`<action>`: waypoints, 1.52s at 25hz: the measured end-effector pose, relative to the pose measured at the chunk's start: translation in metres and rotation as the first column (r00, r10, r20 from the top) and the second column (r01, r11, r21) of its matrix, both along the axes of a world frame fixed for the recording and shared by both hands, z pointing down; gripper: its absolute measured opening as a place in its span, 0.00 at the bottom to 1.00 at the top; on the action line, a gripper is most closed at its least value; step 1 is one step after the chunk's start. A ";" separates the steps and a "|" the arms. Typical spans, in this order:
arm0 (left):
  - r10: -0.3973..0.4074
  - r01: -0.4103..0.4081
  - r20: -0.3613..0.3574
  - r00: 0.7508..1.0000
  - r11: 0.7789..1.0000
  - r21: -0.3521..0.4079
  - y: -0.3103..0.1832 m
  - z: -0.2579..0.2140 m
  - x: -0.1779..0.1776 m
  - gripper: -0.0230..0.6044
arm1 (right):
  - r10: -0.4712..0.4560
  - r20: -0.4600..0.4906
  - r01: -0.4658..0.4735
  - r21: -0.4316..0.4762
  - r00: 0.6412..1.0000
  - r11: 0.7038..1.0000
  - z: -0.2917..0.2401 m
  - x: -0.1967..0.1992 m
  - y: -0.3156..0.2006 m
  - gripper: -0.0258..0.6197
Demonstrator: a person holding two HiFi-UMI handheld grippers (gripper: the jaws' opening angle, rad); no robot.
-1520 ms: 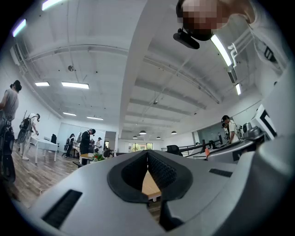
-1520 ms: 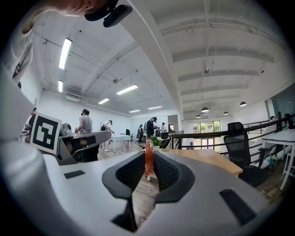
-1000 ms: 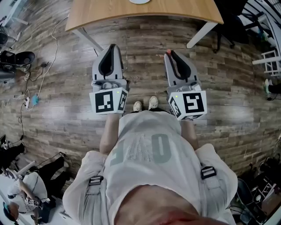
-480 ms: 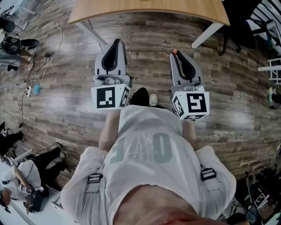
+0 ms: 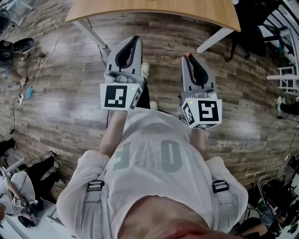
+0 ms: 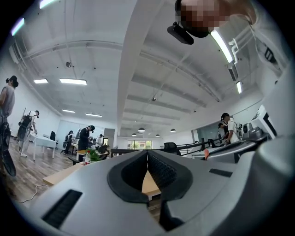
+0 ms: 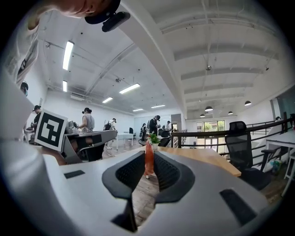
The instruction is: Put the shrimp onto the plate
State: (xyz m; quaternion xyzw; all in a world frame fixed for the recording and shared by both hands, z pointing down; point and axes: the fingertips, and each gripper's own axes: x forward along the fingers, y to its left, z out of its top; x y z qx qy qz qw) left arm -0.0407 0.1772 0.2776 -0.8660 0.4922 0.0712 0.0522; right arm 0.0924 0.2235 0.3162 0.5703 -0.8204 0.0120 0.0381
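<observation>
Pinching shrimp (image 7: 149, 160), right gripper (image 5: 186, 58) hangs short of table (image 5: 140, 7) edge; left gripper (image 5: 136, 39) fingers (image 6: 160, 168) pressed together.

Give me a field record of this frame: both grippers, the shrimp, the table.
left gripper: fingers together, nothing between them
right gripper: closed on the shrimp
shrimp: orange, upright at the right gripper's tips, above the floor
table: wooden, ahead of both grippers, only its near edge in the head view
plate: not in view
</observation>
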 end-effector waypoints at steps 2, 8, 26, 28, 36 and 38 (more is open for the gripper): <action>0.007 -0.007 -0.008 1.000 1.000 0.000 -0.012 0.002 0.002 0.05 | 0.003 -0.011 -0.003 0.014 1.000 1.000 -0.001 0.001 -0.010 0.14; -0.012 0.013 -0.044 0.999 1.000 0.008 -0.055 0.000 -0.001 0.05 | -0.001 -0.030 0.001 0.010 1.000 1.000 0.000 0.007 -0.046 0.14; -0.052 0.049 -0.067 0.996 0.998 -0.040 -0.229 -0.003 -0.047 0.05 | 0.041 -0.047 -0.042 -0.021 0.998 0.999 -0.015 -0.011 -0.216 0.14; -0.047 0.044 -0.070 0.996 0.998 -0.040 -0.248 -0.005 -0.051 0.05 | 0.045 -0.049 -0.046 -0.028 0.998 0.999 -0.016 -0.015 -0.234 0.14; -0.022 0.017 -0.081 0.996 0.998 -0.057 -0.325 -0.002 -0.064 0.05 | 0.048 -0.077 -0.051 -0.041 0.996 0.998 -0.018 -0.038 -0.314 0.14; -0.019 0.014 -0.085 0.996 0.998 -0.060 -0.338 -0.001 -0.067 0.05 | 0.047 -0.089 -0.052 -0.054 0.995 0.997 -0.017 -0.042 -0.326 0.14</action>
